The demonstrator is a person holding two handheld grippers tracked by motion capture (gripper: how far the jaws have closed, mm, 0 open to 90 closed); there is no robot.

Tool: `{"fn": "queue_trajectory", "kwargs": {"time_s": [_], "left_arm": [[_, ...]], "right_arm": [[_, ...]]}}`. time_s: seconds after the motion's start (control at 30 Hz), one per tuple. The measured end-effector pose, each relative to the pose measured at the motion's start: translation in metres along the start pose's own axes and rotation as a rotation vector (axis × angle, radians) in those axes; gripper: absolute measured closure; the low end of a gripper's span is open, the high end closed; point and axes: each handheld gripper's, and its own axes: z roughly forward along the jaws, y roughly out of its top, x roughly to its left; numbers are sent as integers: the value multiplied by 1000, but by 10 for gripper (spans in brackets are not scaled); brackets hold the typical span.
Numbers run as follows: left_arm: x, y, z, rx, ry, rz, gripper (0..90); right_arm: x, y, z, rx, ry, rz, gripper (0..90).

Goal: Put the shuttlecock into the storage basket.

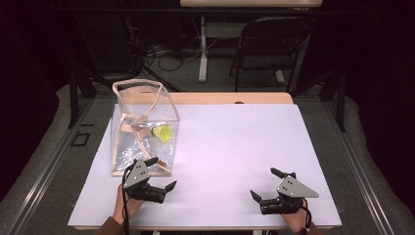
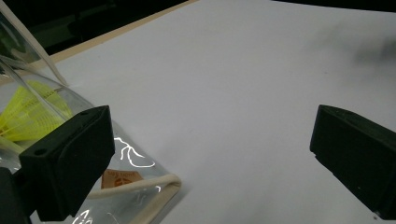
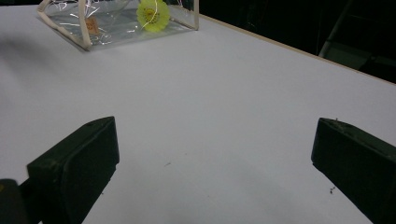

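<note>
Clear bag [image 1: 142,128] with yellow shuttlecock [image 1: 163,132] inside, upright on tabletop [image 1: 244,147] | your left gripper [image 1: 159,176] just beside its near corner, right gripper [image 1: 266,185] well apart, fingers spread, empty | approach step; next, likely close left on bag's rim.

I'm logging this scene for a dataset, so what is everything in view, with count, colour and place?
Clear bag: one, transparent with cream trim, standing at the white surface's far left.
Shuttlecock: one, yellow-green, inside the bag.
White surface: one, covering the table.
Folding chair: one, black, beyond the table.
Left hand-held gripper: one, black, open, beside the bag's near corner.
Right hand-held gripper: one, black, open, near right.
</note>
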Motion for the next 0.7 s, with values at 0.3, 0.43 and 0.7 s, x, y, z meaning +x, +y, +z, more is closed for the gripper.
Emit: {"fn": "queue_trajectory", "kwargs": {"time_s": [0.3, 0.43, 0.7], "left_arm": [[-7, -15, -1, -6, -2, -1, 0], [-7, -19, 1, 7, -16, -3, 0], [-8, -21, 5, 17, -20, 3, 0]], "right_arm": [[0, 0, 0, -3, 1, 1, 4], [0, 0, 0, -3, 3, 0, 4], [0, 0, 0, -1, 5, -2, 4]]}}
